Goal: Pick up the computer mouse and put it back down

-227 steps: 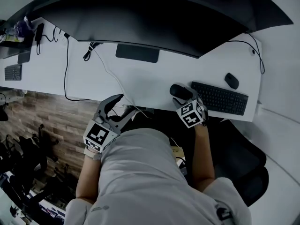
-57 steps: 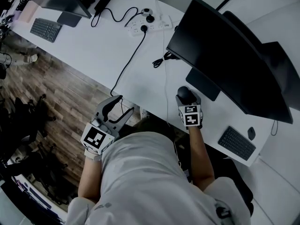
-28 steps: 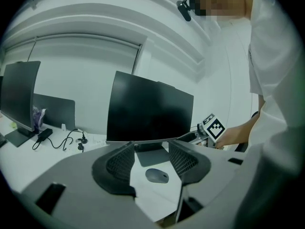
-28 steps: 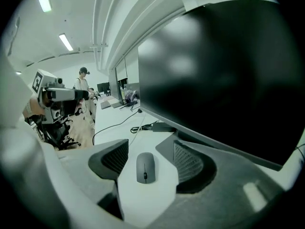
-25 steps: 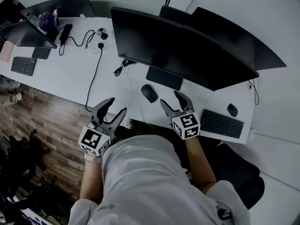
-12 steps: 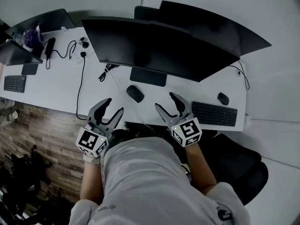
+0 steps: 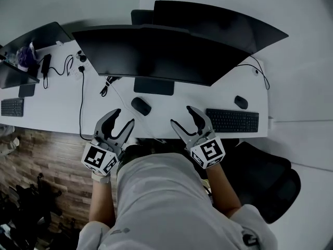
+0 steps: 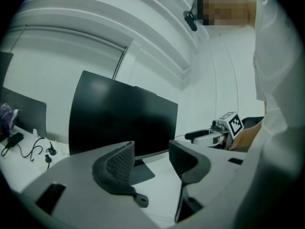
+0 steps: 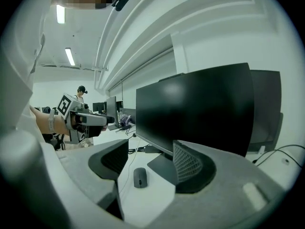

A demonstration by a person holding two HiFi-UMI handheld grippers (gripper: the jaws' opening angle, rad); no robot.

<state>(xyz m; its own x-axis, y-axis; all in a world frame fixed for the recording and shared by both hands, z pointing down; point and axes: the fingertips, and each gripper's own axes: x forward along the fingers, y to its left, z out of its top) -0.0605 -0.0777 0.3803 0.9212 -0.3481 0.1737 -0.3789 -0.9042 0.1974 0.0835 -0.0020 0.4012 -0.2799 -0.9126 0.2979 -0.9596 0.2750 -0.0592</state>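
desk [image 7: 62,103] and monitor [image 7: 156,51] haven't changed. your right gripper [image 7: 183,116] is pulled back to the desk edge now, jaws wide and empty, left gripper [image 7: 122,117] wide too. mouse [image 7: 140,106] sits on the desk in front of the monitor, released, so i'd say the task's done.

The right tool [image 7: 182,116], which had been clamped on the mouse [image 7: 141,106] close to the keyboard [image 7: 232,120] some nine seconds before, had let it go: its jaws now stood apart with nothing between them, drawn back to the front edge of the surface [image 7: 62,103]. The mouse had left its first place by the keyboard and lay on the surface further to the left, just before the monitor stand [image 7: 153,86], apart from the tool.
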